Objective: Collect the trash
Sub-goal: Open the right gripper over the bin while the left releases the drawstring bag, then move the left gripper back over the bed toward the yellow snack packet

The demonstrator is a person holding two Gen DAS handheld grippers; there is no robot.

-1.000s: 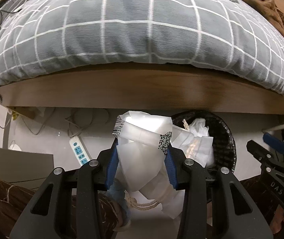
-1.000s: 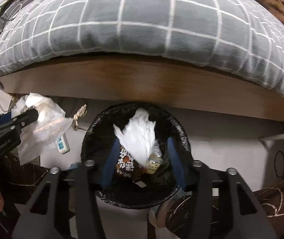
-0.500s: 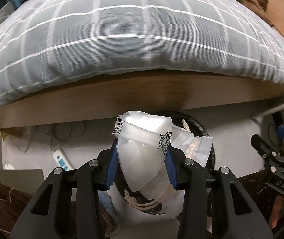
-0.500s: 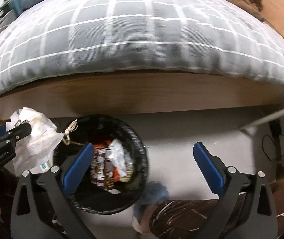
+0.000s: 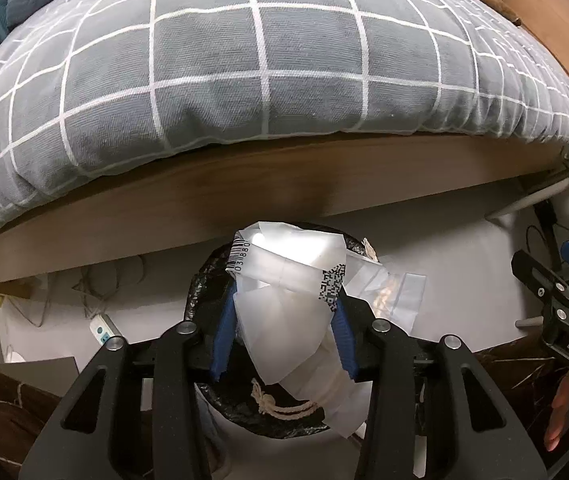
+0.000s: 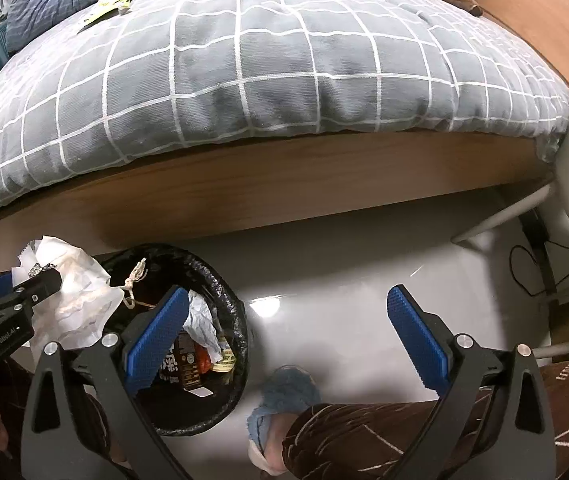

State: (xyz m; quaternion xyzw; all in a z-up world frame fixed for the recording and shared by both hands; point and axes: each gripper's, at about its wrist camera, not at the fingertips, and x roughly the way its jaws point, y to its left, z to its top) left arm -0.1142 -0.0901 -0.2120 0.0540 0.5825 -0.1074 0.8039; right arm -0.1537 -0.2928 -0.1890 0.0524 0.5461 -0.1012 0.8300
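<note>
My left gripper (image 5: 284,324) is shut on a bundle of white plastic bags (image 5: 296,280) with barcode labels and a drawstring, held right over the black-lined trash bin (image 5: 204,276). In the right wrist view the same bundle (image 6: 72,296) hangs at the bin's left rim, held by the left gripper (image 6: 24,292). The trash bin (image 6: 228,308) holds a crumpled wrapper (image 6: 204,324) and snack packets. My right gripper (image 6: 284,332) is wide open and empty, over the floor to the right of the bin. It shows at the right edge of the left wrist view (image 5: 556,292).
A bed with a grey checked duvet (image 6: 268,68) and wooden frame (image 6: 244,196) stands just behind the bin. A power strip (image 5: 102,330) and cables lie on the floor to the left. The person's slippered foot (image 6: 284,396) and brown trouser leg are near the bin. A white furniture leg (image 6: 504,216) stands at right.
My right gripper has opened, let its white wrapper drop into the bin, and moved right. My left gripper has carried its bags from beside the bin to over it.
</note>
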